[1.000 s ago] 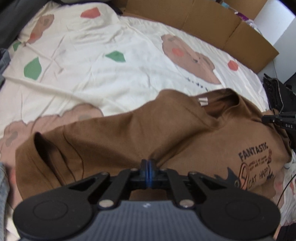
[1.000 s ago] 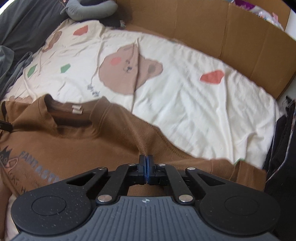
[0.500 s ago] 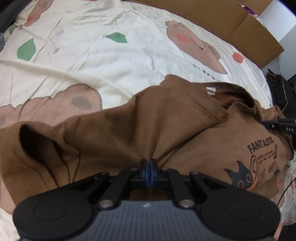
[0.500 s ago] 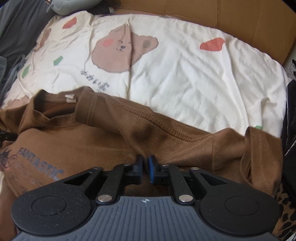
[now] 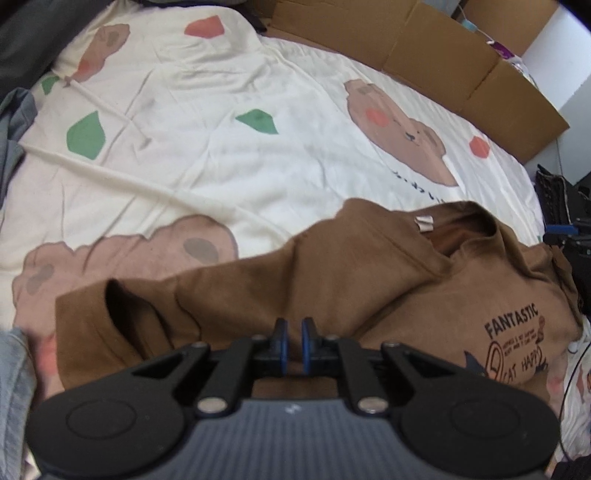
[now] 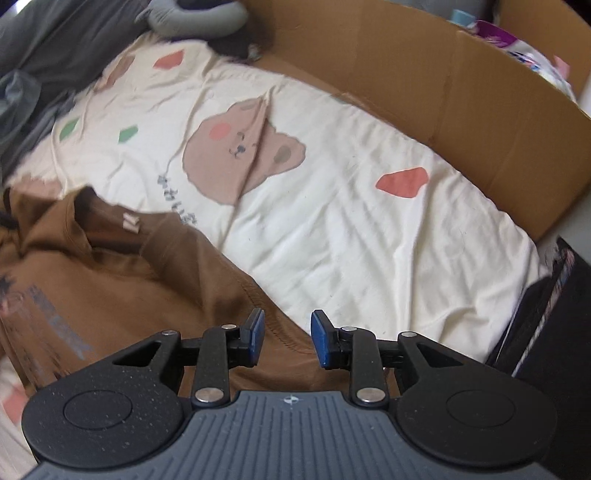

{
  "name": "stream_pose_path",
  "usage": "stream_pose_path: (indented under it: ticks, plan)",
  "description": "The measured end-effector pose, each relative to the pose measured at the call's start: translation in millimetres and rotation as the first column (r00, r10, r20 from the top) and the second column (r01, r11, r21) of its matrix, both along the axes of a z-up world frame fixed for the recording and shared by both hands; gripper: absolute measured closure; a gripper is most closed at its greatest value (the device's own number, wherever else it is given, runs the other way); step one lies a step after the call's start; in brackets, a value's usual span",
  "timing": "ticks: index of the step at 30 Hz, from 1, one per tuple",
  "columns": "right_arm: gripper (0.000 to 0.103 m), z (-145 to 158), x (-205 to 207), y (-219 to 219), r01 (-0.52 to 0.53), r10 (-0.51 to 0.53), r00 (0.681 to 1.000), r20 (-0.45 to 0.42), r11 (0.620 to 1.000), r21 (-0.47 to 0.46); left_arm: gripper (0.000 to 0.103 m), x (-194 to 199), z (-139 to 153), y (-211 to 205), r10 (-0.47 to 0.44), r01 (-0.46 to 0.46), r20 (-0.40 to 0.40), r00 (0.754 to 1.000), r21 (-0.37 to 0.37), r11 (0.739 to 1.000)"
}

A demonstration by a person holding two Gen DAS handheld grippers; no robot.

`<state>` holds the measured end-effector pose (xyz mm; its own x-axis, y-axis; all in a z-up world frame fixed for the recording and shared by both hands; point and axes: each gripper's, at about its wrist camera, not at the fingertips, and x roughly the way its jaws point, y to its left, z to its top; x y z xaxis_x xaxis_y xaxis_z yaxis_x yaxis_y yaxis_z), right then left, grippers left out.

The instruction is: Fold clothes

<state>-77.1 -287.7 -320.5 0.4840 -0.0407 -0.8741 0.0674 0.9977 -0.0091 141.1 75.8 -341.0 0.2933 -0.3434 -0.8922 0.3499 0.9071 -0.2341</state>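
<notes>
Left wrist view shows the brown T-shirt [image 5: 332,288] lying crumpled across the near part of the bed, on a cream bedsheet [image 5: 221,155] printed with bears and red and green patches. Its long axis runs side to side across the picture: a short sleeve opens at the left, the collar with its small neck label points up toward the far edge of the bed, and the chest print reading "FANTASTIC" with a cat sits at the right. The left gripper [image 5: 293,345] hovers over the fold between sleeve and chest, its blue fingers a narrow slit apart with no cloth pinched between them. Right wrist view shows the same shirt from its other shoulder, the collar at the left and the seamed shoulder edge running down under the right gripper [image 6: 287,339], whose fingers are spreading, well apart and released, the brown cloth lying below the gap rather than gripped. Cardboard panels [image 6: 461,110] wall the far side of the bed. Only the right view shows a grey cushion [image 6: 192,14] at the top and dark clothing [image 6: 554,314] at the right edge; only the left view shows the sleeve opening and the readable print.
</notes>
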Motion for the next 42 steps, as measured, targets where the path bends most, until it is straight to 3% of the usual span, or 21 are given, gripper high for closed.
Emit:
stream_pose_path:
  ticks: [9,16,27,30,38,42]
  plan:
    - [0.069,-19,21,-5,-0.191,0.181,0.975,-0.126,0.979,-0.070,0.095,5,6,7,0.028,-0.028,0.025,0.999,0.000,1.000]
    - [0.069,-37,29,-2,-0.342,0.324,0.920,-0.220,0.938,-0.048,0.095,7,7,10,0.029,-0.029,0.032,0.999,0.002,1.000]
    - [0.071,-51,25,-1,-0.456,0.417,0.851,-0.320,0.888,-0.054,0.095,8,9,16,0.032,-0.033,0.047,0.998,0.017,0.999]
    - [0.076,-56,22,-1,-0.472,0.418,0.837,-0.354,0.878,-0.077,0.095,10,10,17,0.036,-0.037,0.050,0.998,0.020,0.999]
    - [0.096,-57,14,1,-0.432,0.374,0.865,-0.334,0.894,-0.117,0.095,14,15,16,0.002,-0.006,0.075,0.997,0.056,0.998]
    - [0.098,-47,11,0,-0.394,0.329,0.894,-0.304,0.901,-0.184,0.094,19,20,18,-0.023,0.015,0.095,0.995,0.084,0.996]
